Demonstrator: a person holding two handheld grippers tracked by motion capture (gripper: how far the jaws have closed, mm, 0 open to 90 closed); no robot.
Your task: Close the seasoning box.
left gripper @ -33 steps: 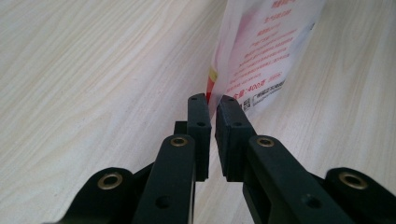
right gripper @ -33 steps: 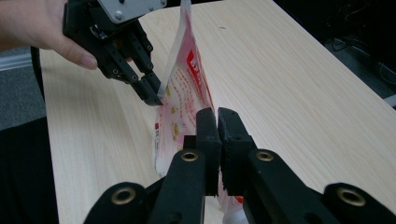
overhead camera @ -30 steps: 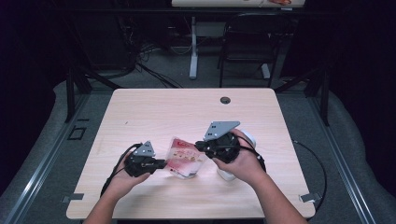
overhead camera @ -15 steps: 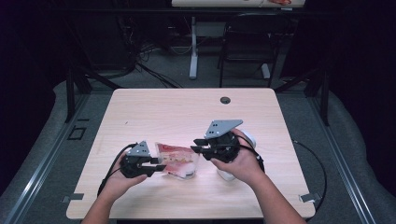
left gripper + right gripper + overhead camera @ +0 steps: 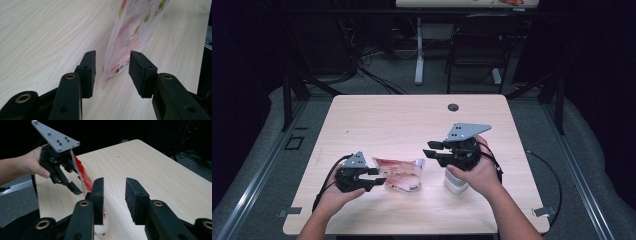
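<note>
- High view: the red-and-white packet [image 5: 399,174] lies flat on the wooden table [image 5: 392,120], lower centre of the frame; the left gripper [image 5: 371,178] sits at the packet's left edge, lower left, held in the person's left hand [image 5: 334,197]; the right gripper [image 5: 432,149] hangs right of centre, just off the packet's upper right corner, its jaws apart with nothing between them; a white object [image 5: 455,183] stands partly hidden under the right hand [image 5: 477,172].
- Left gripper view: the left gripper [image 5: 112,68] has just been opening — the packet's [image 5: 130,35] thin edge runs up the middle between the two pads, with a gap showing on either side, so neither pad presses on it.
- Right gripper view: the right gripper [image 5: 114,195] has also just been opening — only bare table [image 5: 155,170] shows between its jaws; in the upper left the left gripper [image 5: 75,186] stands beside the packet [image 5: 82,173].
</note>
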